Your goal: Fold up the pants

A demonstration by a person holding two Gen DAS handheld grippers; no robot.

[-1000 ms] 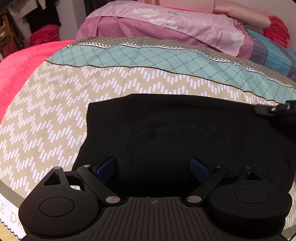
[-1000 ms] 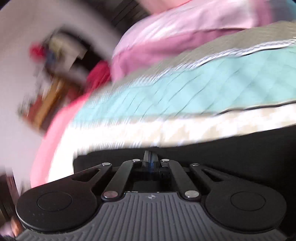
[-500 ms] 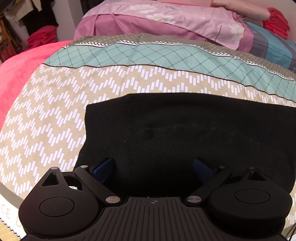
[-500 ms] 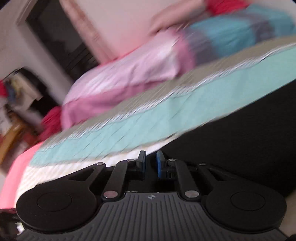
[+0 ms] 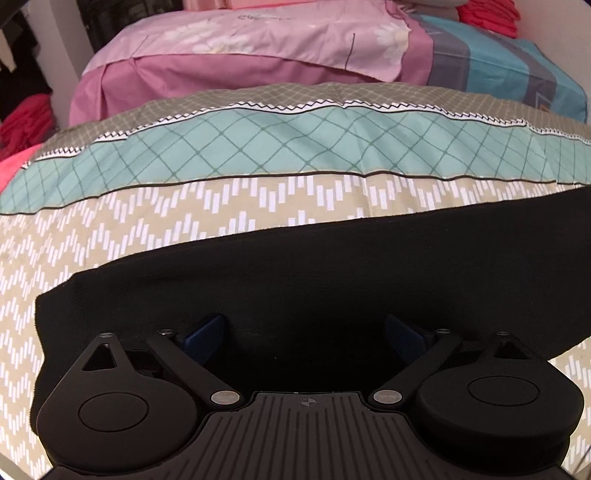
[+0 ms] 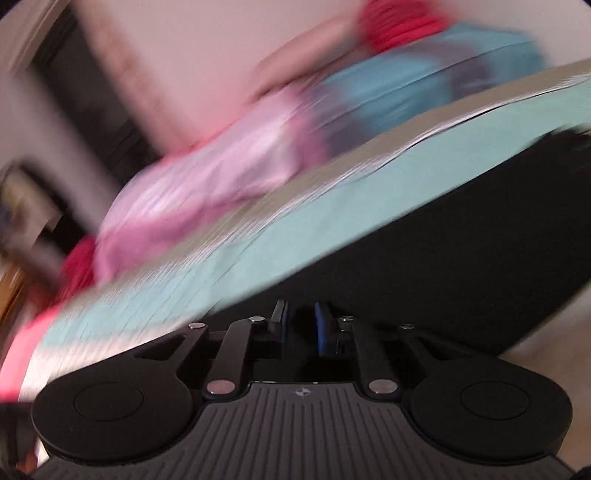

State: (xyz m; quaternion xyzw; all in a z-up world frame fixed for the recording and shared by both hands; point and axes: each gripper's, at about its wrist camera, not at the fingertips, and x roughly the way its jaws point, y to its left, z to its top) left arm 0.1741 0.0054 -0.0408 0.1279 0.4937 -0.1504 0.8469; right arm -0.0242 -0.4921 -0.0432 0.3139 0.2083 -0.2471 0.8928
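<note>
The black pants (image 5: 332, 266) lie flat across the patterned bedspread (image 5: 184, 206). My left gripper (image 5: 303, 328) hovers low over the pants near their left end. It is open wide, its blue pads (image 5: 205, 332) spread apart with nothing pinched. In the blurred right wrist view my right gripper (image 6: 300, 321) sits at the near edge of the pants (image 6: 461, 240), which stretch away to the right. Its jaws are closing, with a narrow gap left between the pads. The blur hides whether any cloth is in that gap.
Pink bedding (image 5: 240, 48) and a blue striped pillow (image 5: 517, 66) are piled at the head of the bed. Red folded cloth (image 5: 487, 14) sits at the far right corner. More red clothes (image 5: 26, 118) and a dark wardrobe area are off the bed's left side.
The left gripper slid sideways along the pants and stayed open. The right gripper left the left wrist view and swept fast across the bed. Its jaws went from shut to slightly parted.
</note>
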